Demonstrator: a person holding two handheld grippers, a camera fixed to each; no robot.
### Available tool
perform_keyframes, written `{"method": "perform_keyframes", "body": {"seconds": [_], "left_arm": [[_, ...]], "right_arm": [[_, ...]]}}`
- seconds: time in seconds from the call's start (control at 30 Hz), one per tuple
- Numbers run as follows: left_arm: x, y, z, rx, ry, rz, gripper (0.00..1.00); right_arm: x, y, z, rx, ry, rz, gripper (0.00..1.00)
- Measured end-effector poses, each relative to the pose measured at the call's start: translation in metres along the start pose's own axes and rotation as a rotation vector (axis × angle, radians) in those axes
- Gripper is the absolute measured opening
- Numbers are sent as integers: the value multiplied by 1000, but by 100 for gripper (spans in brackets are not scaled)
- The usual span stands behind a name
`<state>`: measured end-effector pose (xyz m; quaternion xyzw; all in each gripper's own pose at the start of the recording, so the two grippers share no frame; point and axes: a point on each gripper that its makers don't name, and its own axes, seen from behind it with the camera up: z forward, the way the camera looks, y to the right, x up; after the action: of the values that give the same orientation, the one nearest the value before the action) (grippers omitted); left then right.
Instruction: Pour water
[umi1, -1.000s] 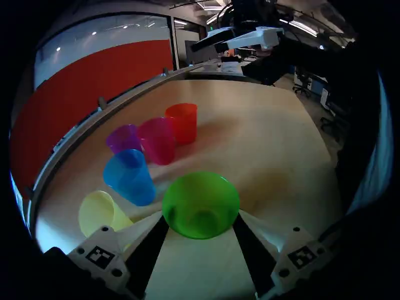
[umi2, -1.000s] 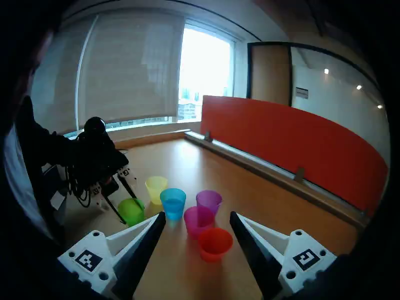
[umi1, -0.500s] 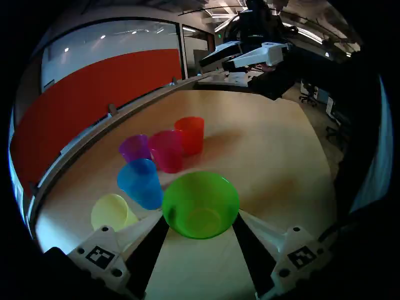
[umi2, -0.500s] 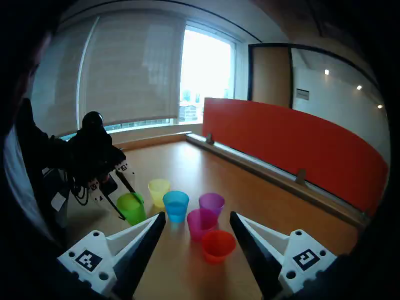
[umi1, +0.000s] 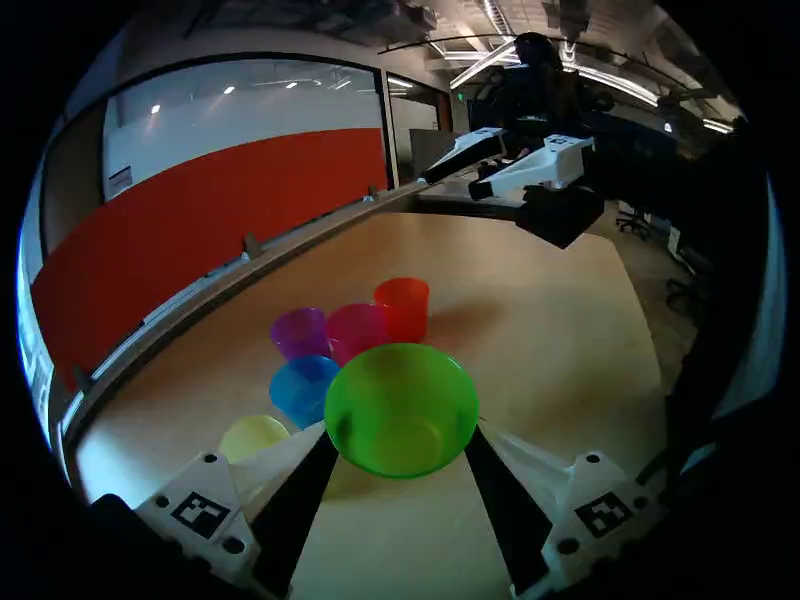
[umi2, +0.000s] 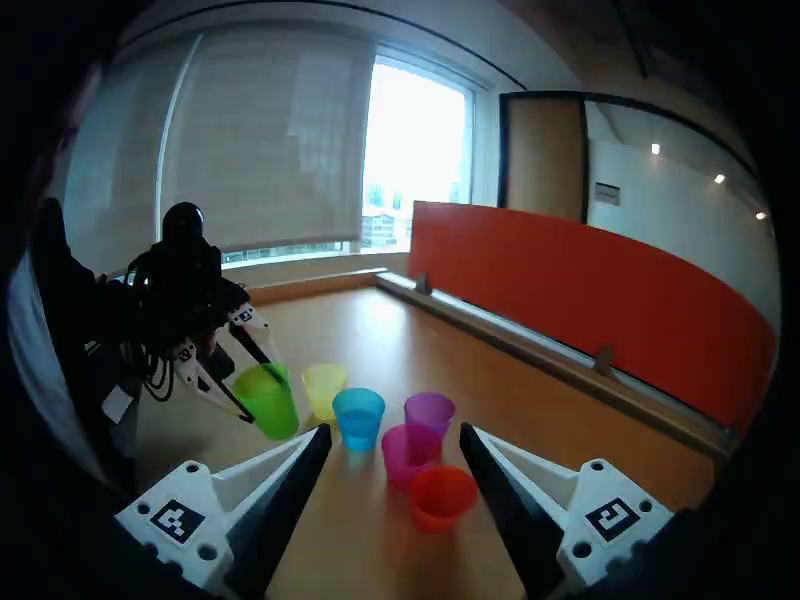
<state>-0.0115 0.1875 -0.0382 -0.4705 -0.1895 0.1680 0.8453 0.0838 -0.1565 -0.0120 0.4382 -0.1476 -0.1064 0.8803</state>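
Gripping green cup (umi1: 402, 410) in left gripper (umi1: 400, 445)
Jaws press its sides at four and eight o'clock; right gripper (umi2: 393, 450) spread wide, empty

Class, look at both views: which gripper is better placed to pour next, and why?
Left. The left gripper is shut on the green cup, next to the yellow cup and blue cup, either of which could probably receive the pour. The right gripper is open and holds nothing.

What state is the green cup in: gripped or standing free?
Gripped. The left claw has a finger pressed on each side of the green cup; whether it holds water, cannot tell.
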Motion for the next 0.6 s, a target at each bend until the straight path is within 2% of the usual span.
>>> {"method": "perform_keyframes", "body": {"seconds": [0.6], "left_arm": [[44,-8,-19,60,102,-6,84]], "right_arm": [[7,-6,-1,7,21,-1,100]]}}
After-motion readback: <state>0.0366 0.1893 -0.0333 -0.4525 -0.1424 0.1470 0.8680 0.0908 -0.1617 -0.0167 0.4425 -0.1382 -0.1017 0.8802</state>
